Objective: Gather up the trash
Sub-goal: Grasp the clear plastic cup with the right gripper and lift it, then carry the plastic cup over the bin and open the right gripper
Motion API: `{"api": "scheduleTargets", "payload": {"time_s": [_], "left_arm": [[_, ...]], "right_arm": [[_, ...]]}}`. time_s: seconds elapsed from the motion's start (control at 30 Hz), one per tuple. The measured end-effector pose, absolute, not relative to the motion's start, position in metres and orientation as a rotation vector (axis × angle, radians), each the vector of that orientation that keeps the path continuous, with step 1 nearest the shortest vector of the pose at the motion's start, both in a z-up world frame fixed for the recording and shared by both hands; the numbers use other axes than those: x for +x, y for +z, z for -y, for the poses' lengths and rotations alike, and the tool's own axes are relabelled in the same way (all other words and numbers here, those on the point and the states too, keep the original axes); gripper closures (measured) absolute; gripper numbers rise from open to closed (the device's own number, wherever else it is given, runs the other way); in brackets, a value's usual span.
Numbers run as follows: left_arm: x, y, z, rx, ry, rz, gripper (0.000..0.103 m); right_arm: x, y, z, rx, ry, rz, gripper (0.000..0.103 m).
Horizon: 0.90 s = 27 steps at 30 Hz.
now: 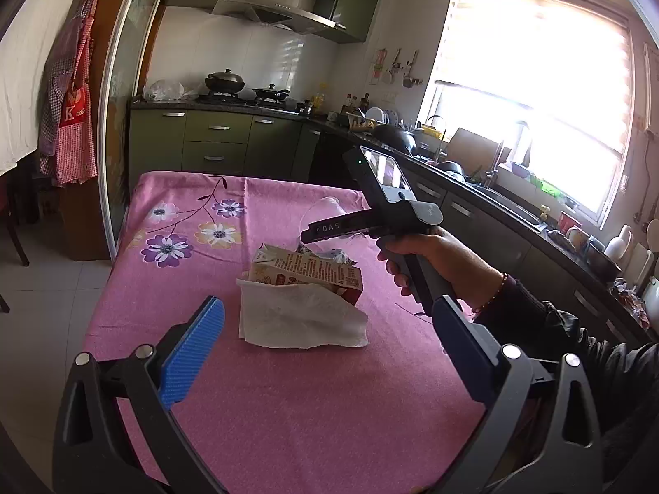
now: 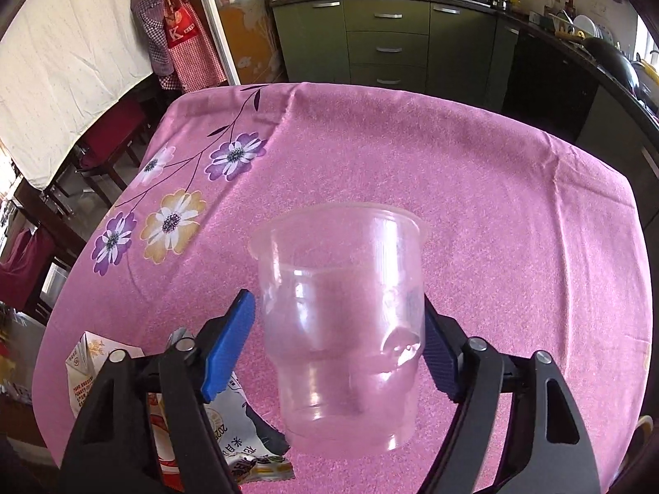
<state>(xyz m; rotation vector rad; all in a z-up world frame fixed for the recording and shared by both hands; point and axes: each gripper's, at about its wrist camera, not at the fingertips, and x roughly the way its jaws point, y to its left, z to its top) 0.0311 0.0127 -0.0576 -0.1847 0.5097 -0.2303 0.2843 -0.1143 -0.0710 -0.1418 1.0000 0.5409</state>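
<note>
My right gripper is shut on a clear plastic cup and holds it upright above the pink tablecloth. In the left wrist view the cup shows just beyond the right gripper's body. My left gripper is open and empty, near a white paper napkin that leans on a milk carton. The carton and a snack wrapper lie under the right gripper's left finger.
The table carries a floral pink cloth. Green kitchen cabinets with a stove stand behind it. A counter with sink and dishes runs along the right. Aprons hang at the left. Dark red chairs stand left of the table.
</note>
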Motion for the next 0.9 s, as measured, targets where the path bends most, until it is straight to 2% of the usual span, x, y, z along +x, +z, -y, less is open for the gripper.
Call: {"api": "scheduleTargets", "payload": {"time_s": [0.07,0.27,0.57,0.77,0.9], "left_arm": [[0.032,-0.058,-0.012,-0.186,-0.230,-0.510,0.007],[0.031,-0.059,-0.011,-0.183,-0.232,-0.510,0.007],[0.029,-0.056,-0.007,-0.168,-0.247,-0.503,0.007],[0.028,-0.055,-0.001,-0.173,-0.273,-0.503,0.007],[0.030,-0.056,0.005,-0.174,-0.289,-0.516,0.007]], "right_arm": [[0.285,-0.073,0.113,-0.143,0.542,-1.004,0.040],[0.282,-0.063,0.121,-0.110,0.547,-0.982,0.041],[0.242,-0.008,0.166,-0.030,0.565,-0.858,0.041],[0.183,0.022,0.258,0.035,0.454,-0.757,0.040],[0.149,0.018,0.348,0.094,0.265,-0.735,0.039]]}}
